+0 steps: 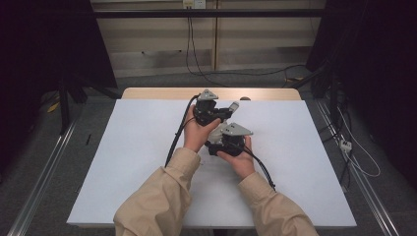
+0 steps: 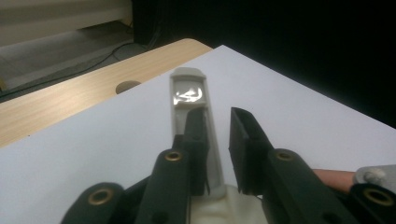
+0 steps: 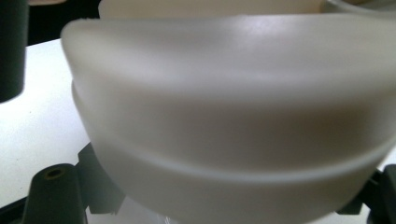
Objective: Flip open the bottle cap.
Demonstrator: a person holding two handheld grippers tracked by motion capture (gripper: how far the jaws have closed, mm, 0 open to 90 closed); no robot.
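Note:
My left gripper (image 1: 216, 114) sits at the table's middle, held in a hand, with a grey strip (image 1: 233, 105) poking out up and to the right. In the left gripper view this grey strip (image 2: 189, 95), which has a shiny window, lies along the left jaw of my left gripper (image 2: 217, 114). The other jaw stands apart from it, so the gripper is open. The strip joins a cream-white body (image 2: 224, 207) at the bottom. My right gripper (image 1: 227, 140) is just below and right. A white rounded plastic body (image 3: 233, 116) sits between its jaws and hides the pads.
A white sheet (image 1: 137, 162) covers the table, and bare wood (image 1: 157, 93) with a round hole (image 2: 126, 86) shows at the far edge. Cables trail from both grippers toward the person. Metal rails (image 1: 39, 187) and floor cables (image 1: 354, 152) flank the table.

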